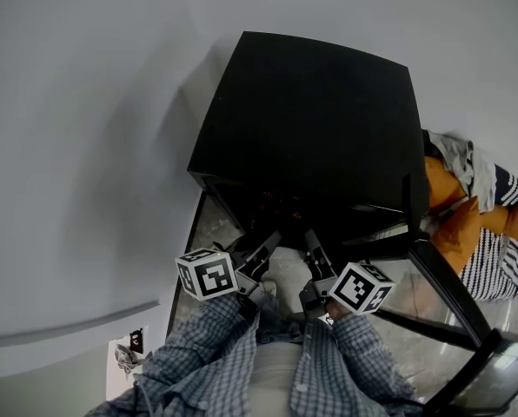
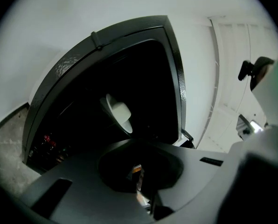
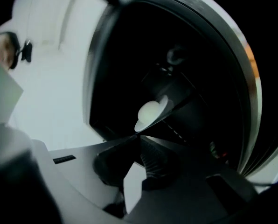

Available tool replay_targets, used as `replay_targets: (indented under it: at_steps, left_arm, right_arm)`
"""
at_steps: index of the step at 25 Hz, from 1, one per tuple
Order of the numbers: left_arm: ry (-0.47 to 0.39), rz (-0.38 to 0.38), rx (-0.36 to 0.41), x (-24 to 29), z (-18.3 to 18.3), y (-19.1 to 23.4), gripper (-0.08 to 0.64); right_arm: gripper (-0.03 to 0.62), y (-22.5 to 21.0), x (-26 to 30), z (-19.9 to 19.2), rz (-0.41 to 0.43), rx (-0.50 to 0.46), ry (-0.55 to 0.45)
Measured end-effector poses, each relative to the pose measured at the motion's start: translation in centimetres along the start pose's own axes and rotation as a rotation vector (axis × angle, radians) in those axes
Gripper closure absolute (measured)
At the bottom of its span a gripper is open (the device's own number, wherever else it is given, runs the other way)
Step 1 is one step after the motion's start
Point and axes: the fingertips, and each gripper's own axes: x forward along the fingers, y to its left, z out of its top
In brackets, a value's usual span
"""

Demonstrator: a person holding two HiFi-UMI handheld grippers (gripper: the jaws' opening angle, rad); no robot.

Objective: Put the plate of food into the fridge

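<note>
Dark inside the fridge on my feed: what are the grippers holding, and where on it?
The plate of food, pinched at its rim by the right gripper and, on the opposite side, by the left gripper.

Ahead of both pairs of jaws the black boxy fridge (image 1: 311, 120) stands open, its cavity too dark to judge. Its glossy black door frame (image 2: 176, 78) curves close above the left jaws; the white round plate (image 2: 119, 112) at the tips blocks straight ahead.
</note>
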Motion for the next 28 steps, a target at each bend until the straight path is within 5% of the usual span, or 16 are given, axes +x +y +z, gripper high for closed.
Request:
replay_targets:
  at_steps: [5, 10, 28]
  left_arm:
    - [0.086, 0.071, 0.269, -0.6, -1.3, -1.2, 0.554]
    - [0.122, 0.075, 0.364, -2.1, -2.7, -2.4, 0.554]
    - [0.154, 0.026, 0.451, -1.9, -4.8, -4.8, 0.554]
  right_arm:
    - [0.584, 1.9, -1.7, -0.3, 0.003, -0.258, 0.019]
    - [0.586, 3.4, -3.5, -0.7, 0.030, -0.420, 0.022]
    - [0.586, 2.5, -6.3, -0.8, 0.028, -0.332, -0.008]
